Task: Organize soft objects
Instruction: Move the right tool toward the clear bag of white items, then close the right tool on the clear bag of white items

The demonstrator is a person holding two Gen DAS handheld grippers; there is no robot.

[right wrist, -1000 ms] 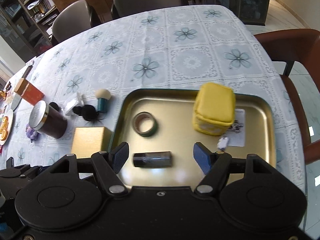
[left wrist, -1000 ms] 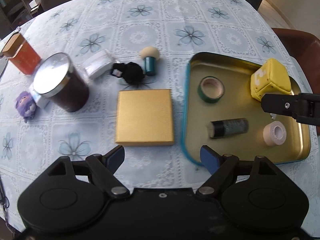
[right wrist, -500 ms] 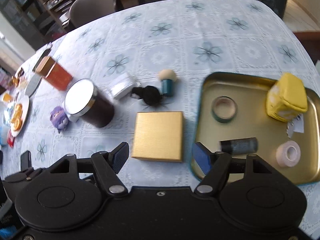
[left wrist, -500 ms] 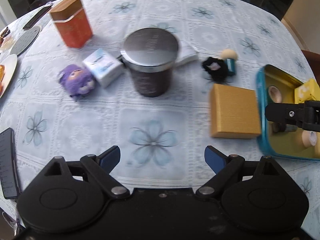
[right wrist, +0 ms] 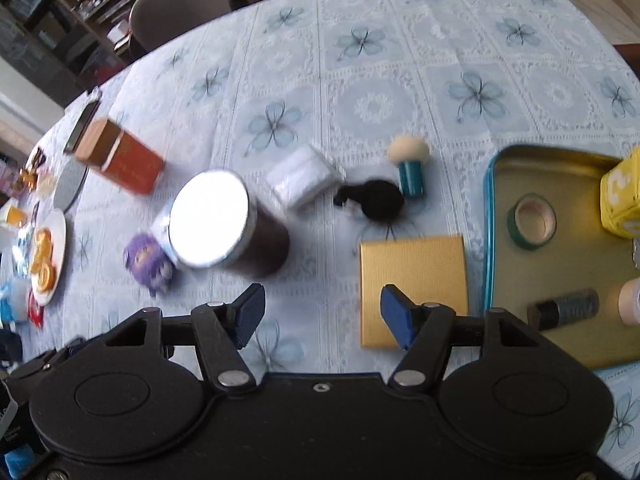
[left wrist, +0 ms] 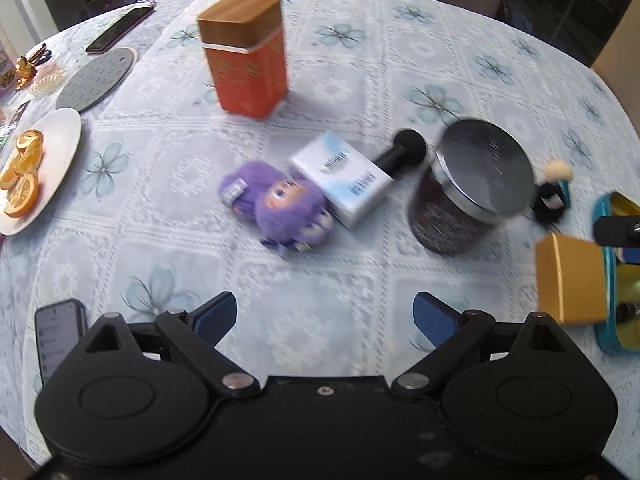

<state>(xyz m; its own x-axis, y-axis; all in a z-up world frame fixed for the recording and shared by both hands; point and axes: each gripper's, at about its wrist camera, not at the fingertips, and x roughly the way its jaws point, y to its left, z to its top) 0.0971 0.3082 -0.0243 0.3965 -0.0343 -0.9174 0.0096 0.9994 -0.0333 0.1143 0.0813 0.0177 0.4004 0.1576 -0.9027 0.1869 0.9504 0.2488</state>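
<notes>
A purple plush doll (left wrist: 280, 208) lies on the tablecloth beside a white tissue pack (left wrist: 344, 178); it also shows in the right wrist view (right wrist: 148, 262). My left gripper (left wrist: 324, 316) is open and empty, a little short of the doll. My right gripper (right wrist: 322, 316) is open and empty, over the cloth next to the gold box (right wrist: 414, 276). A yellow plush cube (right wrist: 622, 200) sits in the gold tray (right wrist: 560, 168). A black fuzzy toy (right wrist: 378, 198) lies by a teal-handled brush (right wrist: 410, 164).
A dark jar with a silver lid (left wrist: 468, 192), an orange tin (left wrist: 246, 56), a plate of orange slices (left wrist: 32, 168), a grey trivet (left wrist: 98, 78) and phones (left wrist: 58, 340) are on the table. The tray holds tape rolls (right wrist: 532, 222) and a dark cylinder (right wrist: 566, 308).
My left gripper has swung left from the tray to face the purple doll. My right gripper has drawn back and left from the tray, past the gold box. Both stayed open.
</notes>
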